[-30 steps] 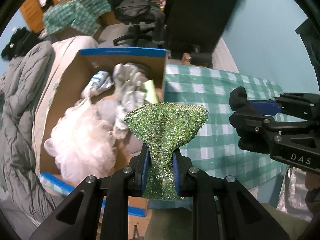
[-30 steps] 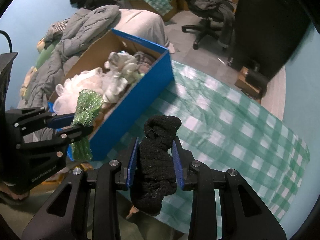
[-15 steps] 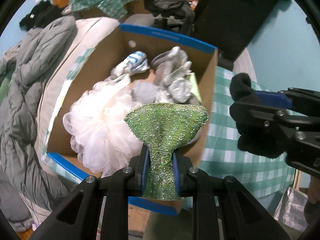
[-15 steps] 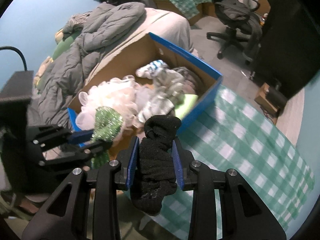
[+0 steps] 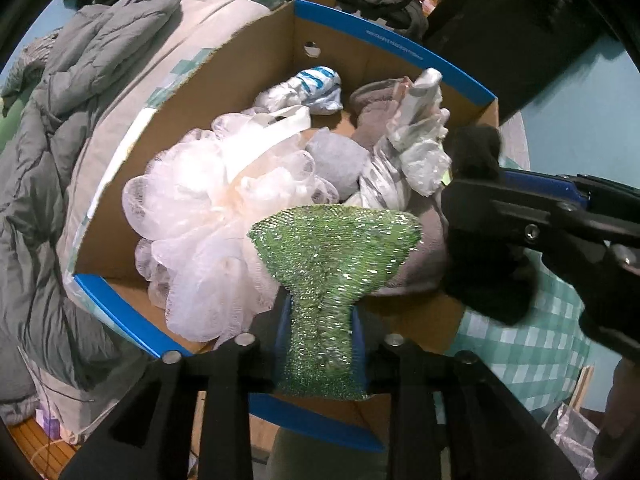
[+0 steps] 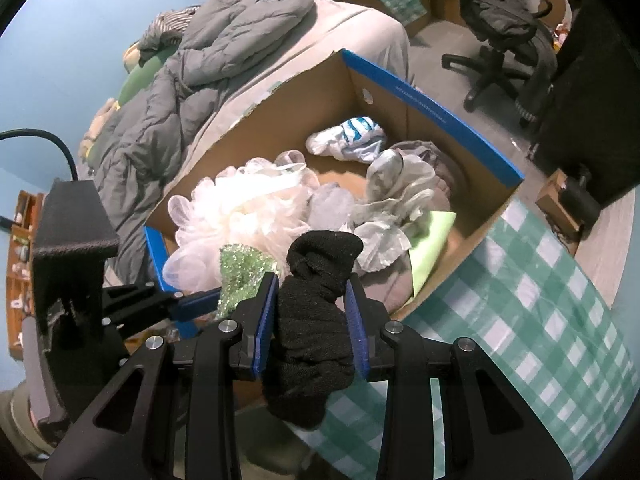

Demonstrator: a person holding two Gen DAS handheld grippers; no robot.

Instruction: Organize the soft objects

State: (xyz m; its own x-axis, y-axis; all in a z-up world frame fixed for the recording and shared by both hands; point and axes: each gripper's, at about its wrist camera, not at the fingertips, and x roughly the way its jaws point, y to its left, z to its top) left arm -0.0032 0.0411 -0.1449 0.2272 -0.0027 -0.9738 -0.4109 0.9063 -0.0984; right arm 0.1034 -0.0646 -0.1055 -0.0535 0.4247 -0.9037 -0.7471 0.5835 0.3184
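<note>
Our left gripper [image 5: 320,332] now hangs over the near end of the cardboard box [image 5: 400,40], not beside it as a second ago. Its fingers have just been easing apart, though the green scrubber [image 5: 332,256] sits between them yet. The right gripper [image 6: 312,320] follows over the box's near rim, fingers clamped on the black sock [image 6: 316,312]. We judge both drops imminent.

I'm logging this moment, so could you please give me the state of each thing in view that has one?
Left claw: jaws just opening, green scourer still between them, over the box.
Right claw: shut on black sock.
Box: open-topped, partly filled.
White pouf: lying in box.
</note>
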